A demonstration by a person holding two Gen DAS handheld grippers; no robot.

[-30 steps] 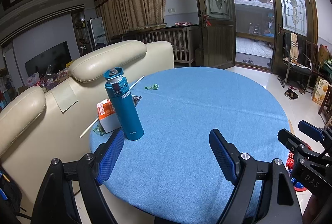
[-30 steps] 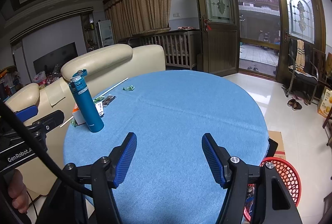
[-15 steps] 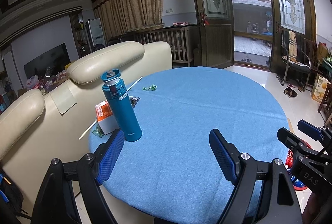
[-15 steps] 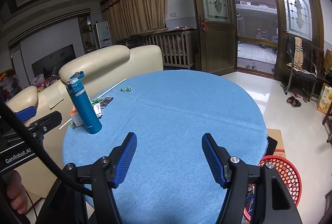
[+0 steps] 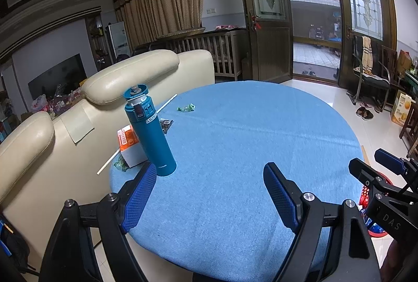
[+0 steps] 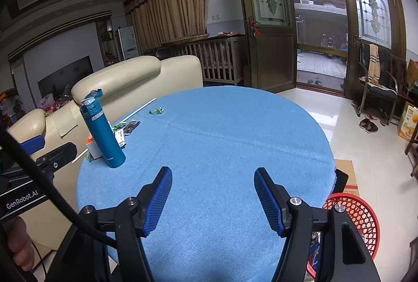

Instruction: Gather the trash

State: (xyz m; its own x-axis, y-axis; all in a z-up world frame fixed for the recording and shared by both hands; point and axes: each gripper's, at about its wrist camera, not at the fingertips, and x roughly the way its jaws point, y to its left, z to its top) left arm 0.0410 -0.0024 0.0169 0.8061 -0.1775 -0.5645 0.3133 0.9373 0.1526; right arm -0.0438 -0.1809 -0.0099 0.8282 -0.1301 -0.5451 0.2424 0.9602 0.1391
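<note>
Blue cloth covers the round table (image 5: 248, 151), and my trash sits along its far left edge: a green wrapper (image 5: 186, 108) alone, a dark wrapper (image 5: 167, 124) behind the teal bottle (image 5: 151, 135), another green scrap (image 5: 121, 165) by the orange-and-white carton (image 5: 129, 146), and a white straw (image 5: 135, 134) overhanging the rim. My left tongs (image 5: 209, 193) hover wide and empty at the near edge, nearest that clutter, so I judge they should reach first. My right tongs (image 6: 213, 195) are parted too, holding nothing, close to the red basket (image 6: 358, 214) on the floor at right, handy for dropping.
</note>
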